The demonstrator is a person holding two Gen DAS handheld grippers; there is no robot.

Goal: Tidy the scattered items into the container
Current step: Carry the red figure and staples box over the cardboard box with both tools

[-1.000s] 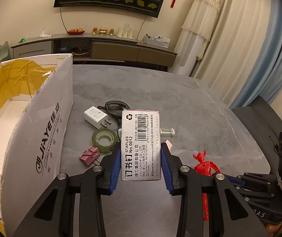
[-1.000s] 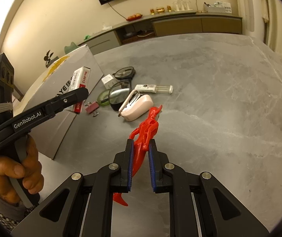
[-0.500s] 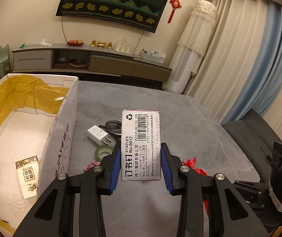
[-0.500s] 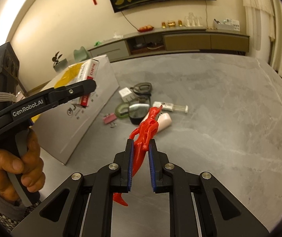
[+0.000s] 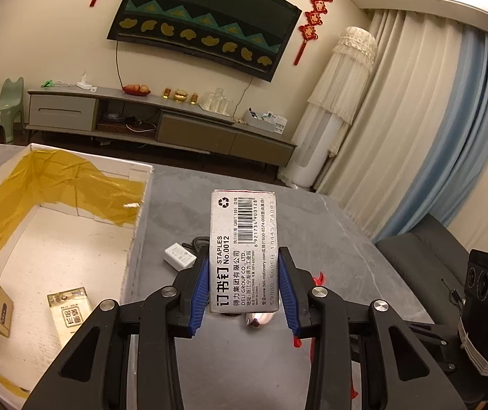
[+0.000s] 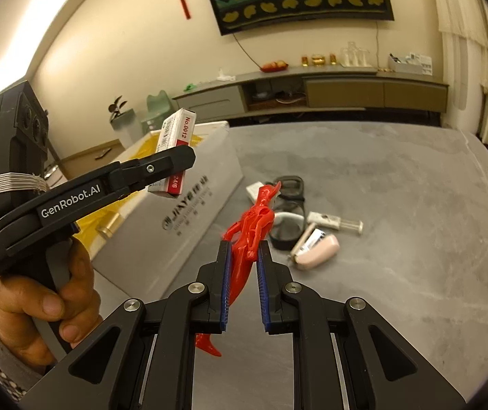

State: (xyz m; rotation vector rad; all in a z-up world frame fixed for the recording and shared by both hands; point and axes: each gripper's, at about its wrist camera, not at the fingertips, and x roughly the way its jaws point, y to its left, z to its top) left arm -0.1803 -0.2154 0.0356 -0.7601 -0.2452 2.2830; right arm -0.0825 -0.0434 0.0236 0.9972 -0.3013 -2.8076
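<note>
While my left gripper (image 5: 244, 282) clamps the staples box (image 5: 244, 251) in the air, the open cardboard box (image 5: 73, 239) sits just to its left on the bench (image 5: 312, 239). My right gripper (image 6: 242, 273) pinches the red figure (image 6: 250, 235); beyond it lie goggles (image 6: 286, 217) and a stapler (image 6: 315, 249).

You are working in a home living room: a wall-mounted television (image 5: 206, 24) hangs above a long low media console (image 5: 161, 119), red knot ornaments (image 5: 312, 24) flank the screen, floor-length curtains (image 5: 432, 136) cover the window, and a grey sofa (image 5: 425, 253) stands nearby.
</note>
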